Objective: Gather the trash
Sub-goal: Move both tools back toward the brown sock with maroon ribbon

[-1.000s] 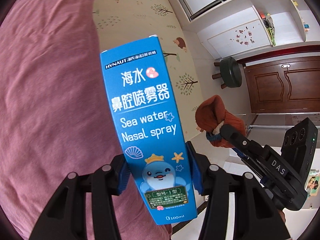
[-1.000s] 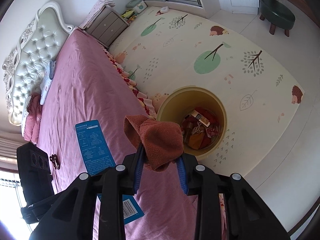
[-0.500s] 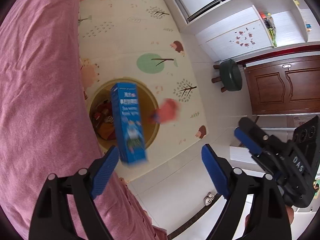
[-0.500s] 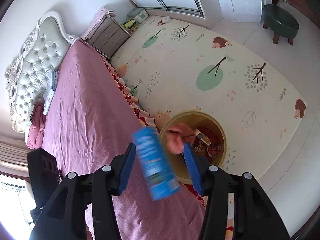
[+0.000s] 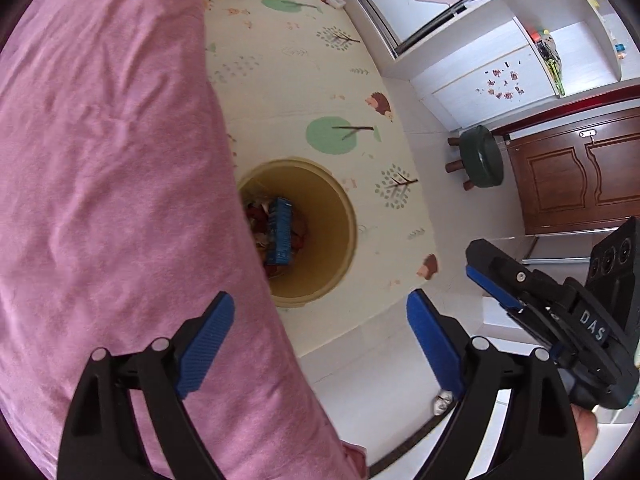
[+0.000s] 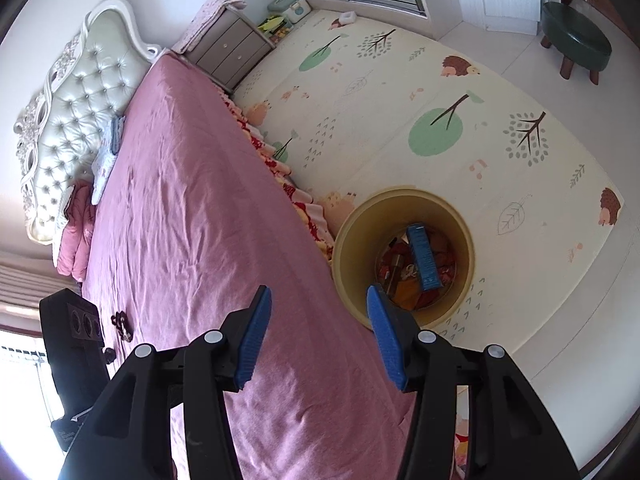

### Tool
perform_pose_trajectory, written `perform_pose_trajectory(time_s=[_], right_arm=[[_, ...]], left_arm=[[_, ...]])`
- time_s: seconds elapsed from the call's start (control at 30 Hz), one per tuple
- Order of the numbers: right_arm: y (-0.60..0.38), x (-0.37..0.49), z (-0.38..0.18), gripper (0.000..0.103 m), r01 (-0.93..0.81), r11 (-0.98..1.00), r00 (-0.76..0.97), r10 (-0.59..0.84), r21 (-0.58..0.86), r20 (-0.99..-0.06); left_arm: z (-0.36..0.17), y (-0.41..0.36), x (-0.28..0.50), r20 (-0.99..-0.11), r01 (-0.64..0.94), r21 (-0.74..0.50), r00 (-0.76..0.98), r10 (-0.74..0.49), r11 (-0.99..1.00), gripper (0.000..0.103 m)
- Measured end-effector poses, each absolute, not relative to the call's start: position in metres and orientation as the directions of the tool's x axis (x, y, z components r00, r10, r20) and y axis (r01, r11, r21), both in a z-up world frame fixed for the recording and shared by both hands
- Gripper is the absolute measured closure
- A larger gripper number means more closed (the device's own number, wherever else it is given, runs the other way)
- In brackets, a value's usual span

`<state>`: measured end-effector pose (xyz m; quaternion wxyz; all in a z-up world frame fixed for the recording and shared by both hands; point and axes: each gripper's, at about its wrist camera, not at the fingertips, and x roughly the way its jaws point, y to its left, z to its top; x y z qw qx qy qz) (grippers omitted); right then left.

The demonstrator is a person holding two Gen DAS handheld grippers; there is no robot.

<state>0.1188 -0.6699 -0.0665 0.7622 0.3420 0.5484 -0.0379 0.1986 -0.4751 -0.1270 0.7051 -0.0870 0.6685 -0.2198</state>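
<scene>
Fingers [image 5: 208, 340] apart (both grippers), empty.

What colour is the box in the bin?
Blue box, clearest in the right wrist view.

The round yellow plastic bin [image 6: 404, 256] stands open-topped on the cream tree-patterned play mat [image 6: 460, 120], tight against the side of the bed; from straight above, its mouth is free. Inside, the blue cardboard box [image 6: 422, 256] lies on a heap of reddish rubbish (little room below the heap's top). On the left, the bed's wrinkled pink cover [image 5: 104, 184] bulges over the bin's near rim in the left wrist view. To the right and far side the mat lies open. A dark green round stool [image 5: 480, 158] stands well apart by the brown wooden door [image 5: 576, 172].
</scene>
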Motion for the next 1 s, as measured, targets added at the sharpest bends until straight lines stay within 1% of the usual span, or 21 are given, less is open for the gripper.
perform_pose_trajectory(time_s=[0.17, 0.3, 0.47, 0.7, 1.0], right_arm=[[-0.629, 0.126, -0.057, 0.053, 0.377, 0.79, 0.381, 0.344, 0.484, -0.858], [-0.584, 0.131, -0.053, 0.053, 0.32, 0.807, 0.362, 0.38, 0.496, -0.851], [-0.526, 0.133, -0.054, 0.053, 0.287, 0.799, 0.334, 0.434, 0.528, -0.837], [-0.432, 0.137, -0.052, 0.053, 0.181, 0.836, 0.266, 0.465, 0.518, -0.844], [-0.324, 0.139, -0.04, 0.053, 0.084, 0.854, 0.233, 0.484, 0.513, -0.843]], left_arm=[[-0.114, -0.429, 0.186, -0.914, 0.192, -0.386, 0.055, -0.403, 0.902, 0.015], [-0.105, -0.377, 0.175, -0.911, 0.133, -0.386, 0.1, -0.399, 0.913, 0.015], [-0.103, -0.302, 0.161, -0.918, 0.023, -0.37, 0.147, -0.369, 0.929, 0.015], [-0.097, -0.188, 0.137, -0.924, -0.116, -0.347, 0.211, -0.319, 0.931, 0.015], [-0.079, -0.073, 0.128, -0.927, -0.17, -0.312, 0.27, -0.261, 0.935, 0.015]])
